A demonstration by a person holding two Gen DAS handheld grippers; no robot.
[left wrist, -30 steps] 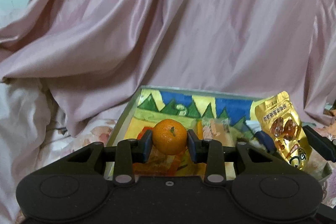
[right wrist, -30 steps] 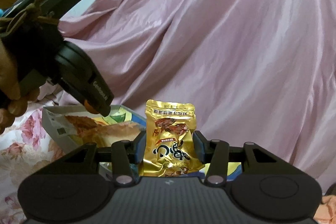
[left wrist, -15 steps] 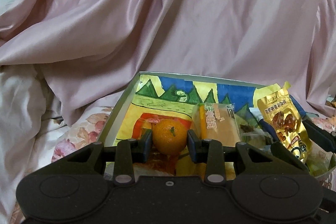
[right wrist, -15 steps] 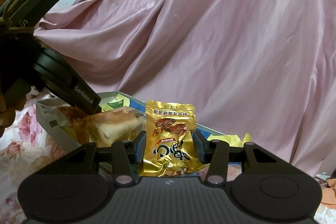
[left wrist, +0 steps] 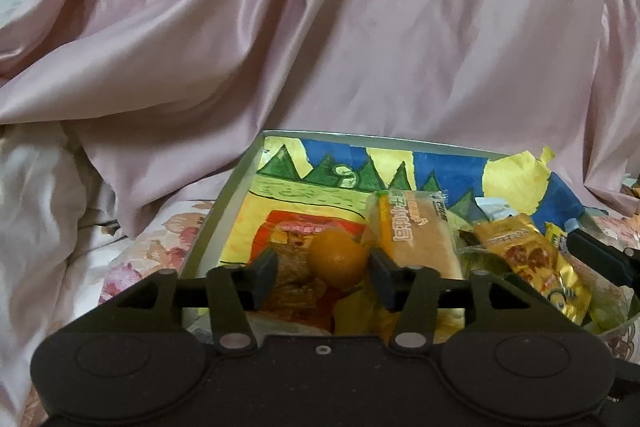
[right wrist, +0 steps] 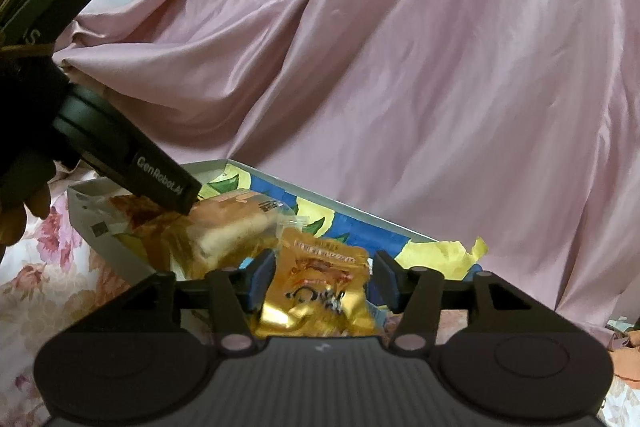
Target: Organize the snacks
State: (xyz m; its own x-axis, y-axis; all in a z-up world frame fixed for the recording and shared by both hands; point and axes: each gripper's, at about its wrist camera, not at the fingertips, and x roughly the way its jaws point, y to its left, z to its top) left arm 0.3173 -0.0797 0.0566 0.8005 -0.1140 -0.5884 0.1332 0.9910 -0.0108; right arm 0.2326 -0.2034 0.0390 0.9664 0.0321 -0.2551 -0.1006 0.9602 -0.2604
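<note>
Left gripper (left wrist: 322, 277) jaws spread; tangerine (left wrist: 338, 263) loose between them, nearer right jaw, in box (left wrist: 224, 203). Right gripper (right wrist: 324, 283) jaws apart; gold snack packet (right wrist: 316, 287) seemingly released, dropping boxward.

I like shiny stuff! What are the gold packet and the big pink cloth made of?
The gold packet looks like crinkly metallic foil or plastic film: it glints and creases. The pink cloth looks like smooth satin-type fabric, with soft glossy folds; the exact fibre can't be told.
</note>
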